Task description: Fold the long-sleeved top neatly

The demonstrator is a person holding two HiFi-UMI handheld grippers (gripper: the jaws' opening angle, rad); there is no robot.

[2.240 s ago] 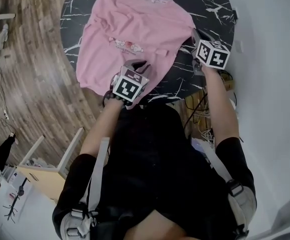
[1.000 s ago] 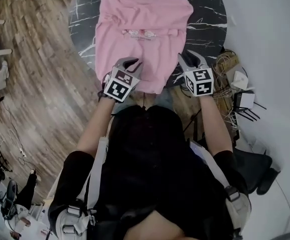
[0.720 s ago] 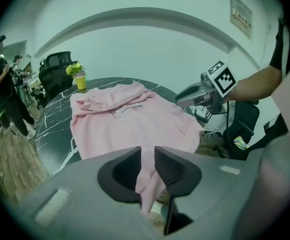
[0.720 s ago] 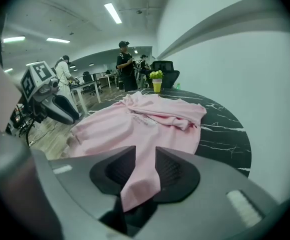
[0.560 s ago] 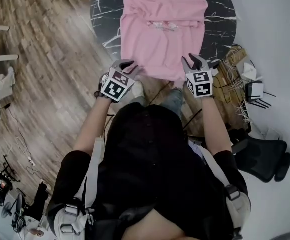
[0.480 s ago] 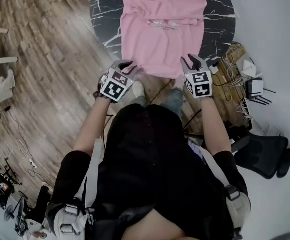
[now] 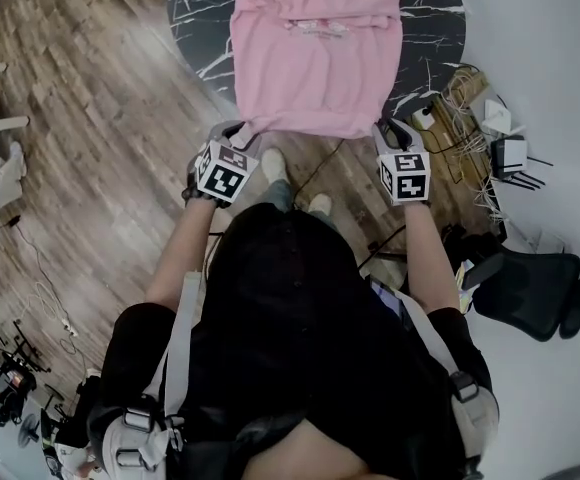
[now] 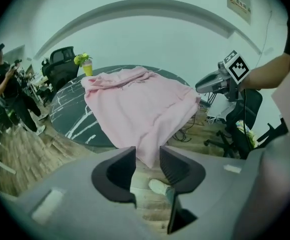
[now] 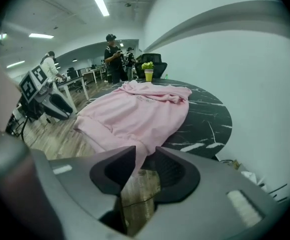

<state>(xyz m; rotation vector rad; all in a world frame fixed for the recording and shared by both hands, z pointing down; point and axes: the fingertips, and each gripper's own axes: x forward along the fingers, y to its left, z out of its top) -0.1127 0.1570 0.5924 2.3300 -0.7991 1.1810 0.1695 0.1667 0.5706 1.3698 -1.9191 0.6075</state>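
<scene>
Now we reach both arms out in front, with each gripper tipped down at the near edge of the round black table; the pink top lies on it, its near hem hanging past the edge; our left gripper is opening its jaws, one hem corner loose between them; our right gripper pinches the other corner tight.

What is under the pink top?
A black marbled table lies under the far part of the pink top; its near hem overhangs the wooden floor. The tabletop beneath the cloth is covered.
</scene>
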